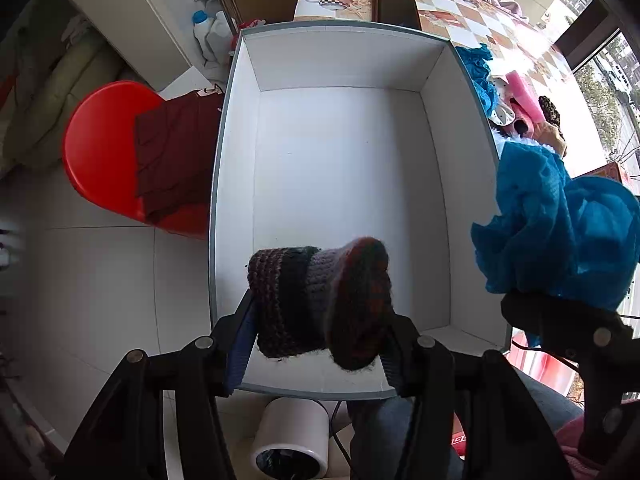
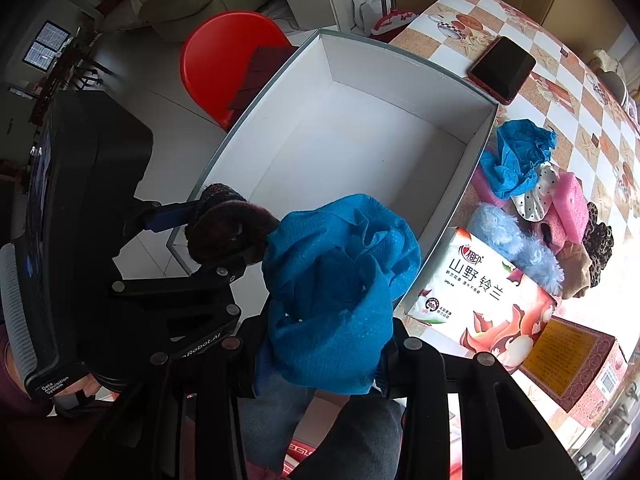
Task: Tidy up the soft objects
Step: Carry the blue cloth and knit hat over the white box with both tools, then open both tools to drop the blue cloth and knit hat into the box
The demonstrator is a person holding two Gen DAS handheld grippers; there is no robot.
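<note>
A dark striped knitted piece (image 1: 288, 292), rolled up, is pinched between the blue pads of my left gripper (image 1: 320, 320), which is shut on it. It hangs over the near end of the white box (image 1: 336, 60), whose floor is bare. In the right wrist view the same knitted piece (image 2: 224, 224) sits in the left gripper (image 2: 220, 240) above the box's (image 2: 360, 80) near left corner. My right gripper (image 2: 324, 360) is shut on a crumpled blue cloth (image 2: 336, 280), held over the box's near right rim. That cloth (image 1: 560, 232) also shows at the right of the left wrist view.
On the checked tablecloth right of the box lie another blue cloth (image 2: 516, 156), a pink sponge (image 2: 572, 204), a fluffy light-blue piece (image 2: 516, 244), a tissue pack (image 2: 480, 292) and a phone (image 2: 504, 68). A red stool (image 1: 104, 140) with a dark red cloth (image 1: 176, 152) stands left.
</note>
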